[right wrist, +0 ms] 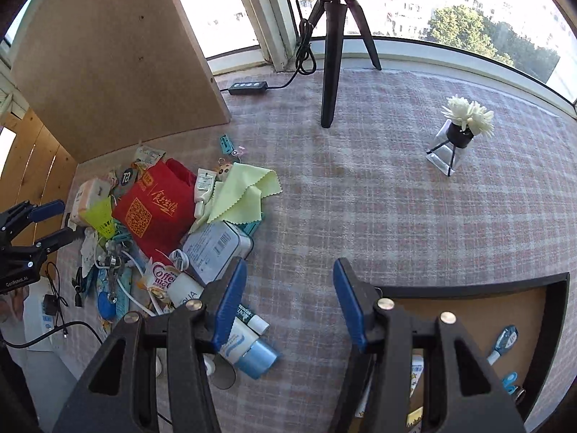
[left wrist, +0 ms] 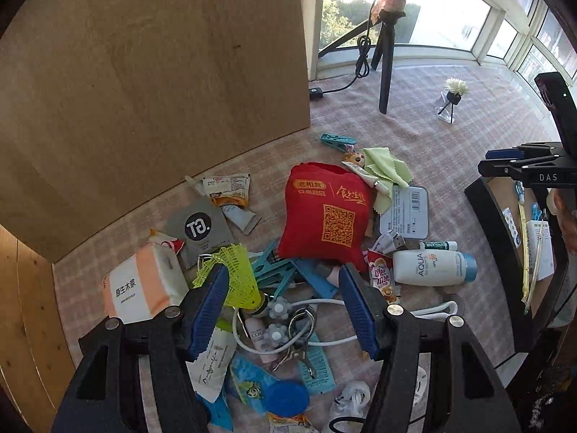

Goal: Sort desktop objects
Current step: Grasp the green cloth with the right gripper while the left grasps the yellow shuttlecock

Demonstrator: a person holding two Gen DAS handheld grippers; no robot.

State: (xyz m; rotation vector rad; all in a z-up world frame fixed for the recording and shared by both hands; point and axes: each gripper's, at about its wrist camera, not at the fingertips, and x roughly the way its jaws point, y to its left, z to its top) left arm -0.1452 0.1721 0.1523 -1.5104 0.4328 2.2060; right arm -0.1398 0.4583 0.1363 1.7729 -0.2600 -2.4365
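1. While the left gripper point(left wrist: 285, 310) hangs over the heap with its jaws wide and nothing between them, the yellow-green plastic mesh shuttlecock point(left wrist: 230, 278) lies just ahead of its left blue finger, at the lower centre of the left wrist view.
2. The shuttlecock's long axis runs diagonally, its flared skirt toward the upper left and its cork base toward the lower right, near the grey flower-shaped knobs point(left wrist: 278, 307).
3. The right gripper point(right wrist: 290, 299) is also wide open and empty. It hovers over bare checked tablecloth point(right wrist: 378, 195), with the white AQUA bottle with a blue cap point(right wrist: 245, 342) partly under its left finger.
4. By my judgement the left gripper is the nearer to the heap; the right is nearer the black-rimmed cork-lined tray point(right wrist: 555, 324).
5. Only the right wrist view shows the tray floor at the lower right, already holding a blue-and-white pen-like item point(right wrist: 503, 341). The left wrist view alone shows the tangle under its jaws: a metal clip point(left wrist: 301, 339) and a white cable point(left wrist: 324, 303).
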